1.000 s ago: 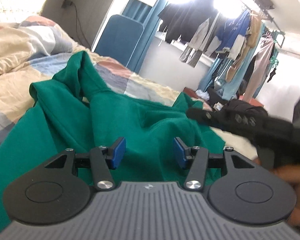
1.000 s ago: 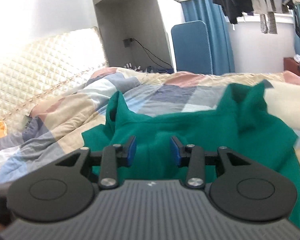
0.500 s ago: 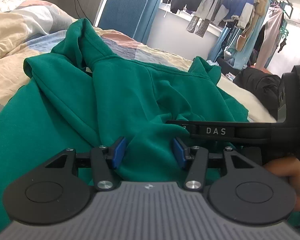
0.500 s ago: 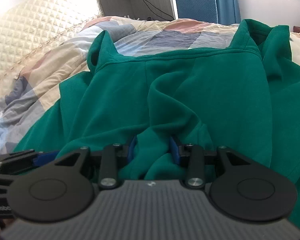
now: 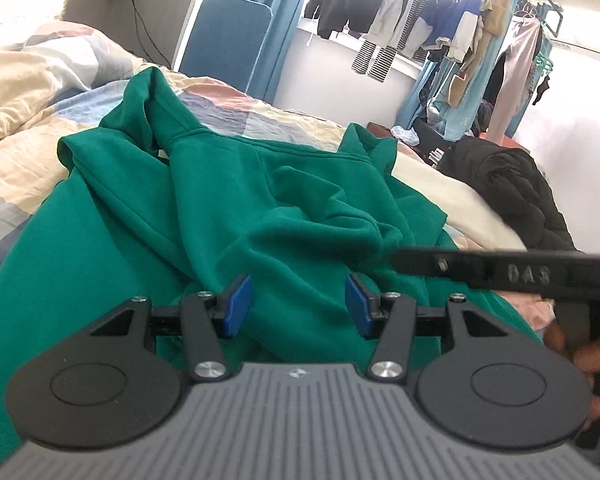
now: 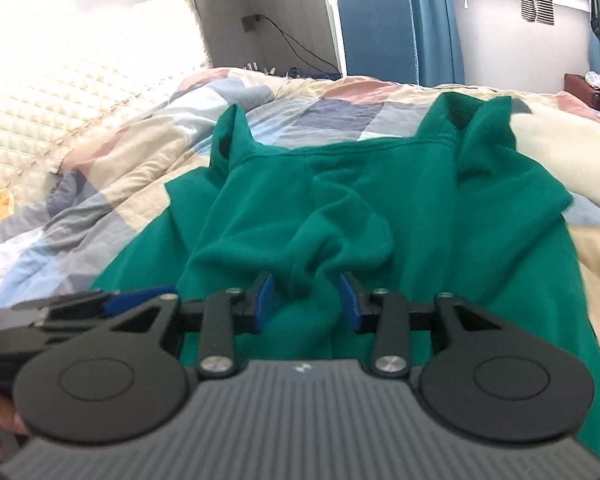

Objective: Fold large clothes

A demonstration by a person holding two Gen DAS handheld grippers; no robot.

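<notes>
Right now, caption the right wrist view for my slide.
Open right tongs straddle a bunched fold of the green hoodie on the patchwork quilt.

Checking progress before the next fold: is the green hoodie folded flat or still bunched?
Bunched. The green hoodie lies spread on the quilt with a raised ridge of loose fabric mid-body.

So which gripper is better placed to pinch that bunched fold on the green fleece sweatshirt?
Right. The right gripper already has the bunched fold of the green fleece sweatshirt between its open jaws; the left gripper only straddles flatter cloth.
</notes>
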